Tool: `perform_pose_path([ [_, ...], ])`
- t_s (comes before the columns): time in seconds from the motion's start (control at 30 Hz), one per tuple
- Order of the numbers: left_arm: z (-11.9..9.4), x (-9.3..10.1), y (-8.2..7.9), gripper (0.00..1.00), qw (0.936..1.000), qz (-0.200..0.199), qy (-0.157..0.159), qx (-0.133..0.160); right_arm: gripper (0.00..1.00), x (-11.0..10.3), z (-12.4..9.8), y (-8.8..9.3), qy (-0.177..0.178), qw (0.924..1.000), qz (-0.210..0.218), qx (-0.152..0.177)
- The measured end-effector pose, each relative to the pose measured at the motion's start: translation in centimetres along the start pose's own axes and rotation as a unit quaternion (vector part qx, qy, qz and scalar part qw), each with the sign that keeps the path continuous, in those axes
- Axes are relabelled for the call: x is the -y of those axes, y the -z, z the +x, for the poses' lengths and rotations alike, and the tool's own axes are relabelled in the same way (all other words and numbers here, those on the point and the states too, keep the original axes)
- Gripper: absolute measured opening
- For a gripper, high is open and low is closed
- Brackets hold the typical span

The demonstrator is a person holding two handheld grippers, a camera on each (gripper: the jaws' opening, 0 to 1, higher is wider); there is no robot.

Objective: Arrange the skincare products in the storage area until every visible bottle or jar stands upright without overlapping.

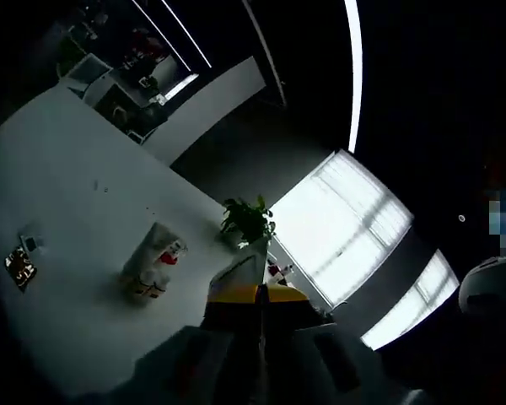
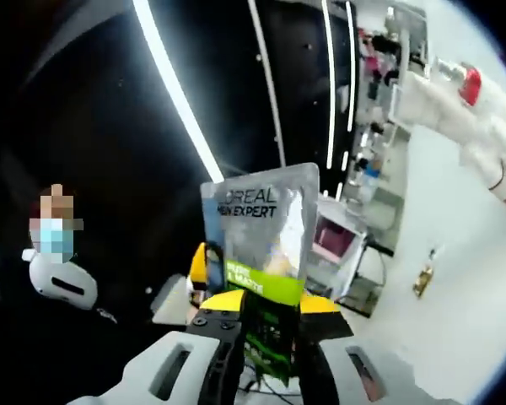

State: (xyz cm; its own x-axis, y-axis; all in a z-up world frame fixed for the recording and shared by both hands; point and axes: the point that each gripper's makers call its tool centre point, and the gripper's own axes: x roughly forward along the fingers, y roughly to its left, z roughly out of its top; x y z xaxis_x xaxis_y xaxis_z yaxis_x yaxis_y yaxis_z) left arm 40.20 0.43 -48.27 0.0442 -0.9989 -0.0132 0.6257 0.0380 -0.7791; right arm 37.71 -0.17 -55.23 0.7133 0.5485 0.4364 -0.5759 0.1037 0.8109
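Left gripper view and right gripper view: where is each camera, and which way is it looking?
Left gripper view: rides on the left gripper, tilted up at a white wall, a potted plant, bright windows and ceiling lights; its own yellow-tipped jaws rise from the bottom.
Right gripper view: rides on the right gripper, aimed up at a dark ceiling; its jaws clamp a L'Oreal Men Expert packet.
Shared: long ceiling light strips; both look upward.
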Motion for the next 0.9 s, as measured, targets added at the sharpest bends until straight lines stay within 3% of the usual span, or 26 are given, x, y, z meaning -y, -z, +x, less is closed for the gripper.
perform_pose_path([
  [0.1,-0.5,-0.5,-0.8,0.00,0.9999,0.006,-0.009,0.012,0.00,-0.4,-0.7,0.0,0.012,0.9998,-0.012,-0.005],
  [0.17,-0.8,-1.0,-0.8,0.00,0.9998,0.007,-0.014,0.008,0.00,-1.9,-0.9,-0.2,-0.012,0.9999,-0.011,-0.004],
  [0.27,-0.8,-1.2,-0.9,0.00,0.9998,0.001,-0.014,0.015,0.00,-2.4,-1.1,0.0,-0.001,0.9992,-0.027,-0.029],
  [0.37,-0.9,-1.3,-0.8,0.01,0.9998,0.002,-0.016,0.013,0.00,-2.5,-1.4,0.1,0.009,0.9991,-0.012,-0.039],
  [0.6,-1.2,-1.3,-0.4,0.01,0.9991,0.027,-0.030,0.011,0.00,-2.7,-1.6,0.3,0.053,0.9972,0.004,-0.051],
  [0.77,-2.0,-1.6,0.1,0.02,0.9988,0.040,-0.029,0.000,0.00,-2.8,-1.7,0.4,0.099,0.9916,-0.020,-0.082],
  [0.9,-2.8,-2.2,1.2,0.11,0.9980,0.051,-0.030,-0.023,0.00,-3.3,-1.6,0.0,0.110,0.9892,-0.029,-0.092],
])
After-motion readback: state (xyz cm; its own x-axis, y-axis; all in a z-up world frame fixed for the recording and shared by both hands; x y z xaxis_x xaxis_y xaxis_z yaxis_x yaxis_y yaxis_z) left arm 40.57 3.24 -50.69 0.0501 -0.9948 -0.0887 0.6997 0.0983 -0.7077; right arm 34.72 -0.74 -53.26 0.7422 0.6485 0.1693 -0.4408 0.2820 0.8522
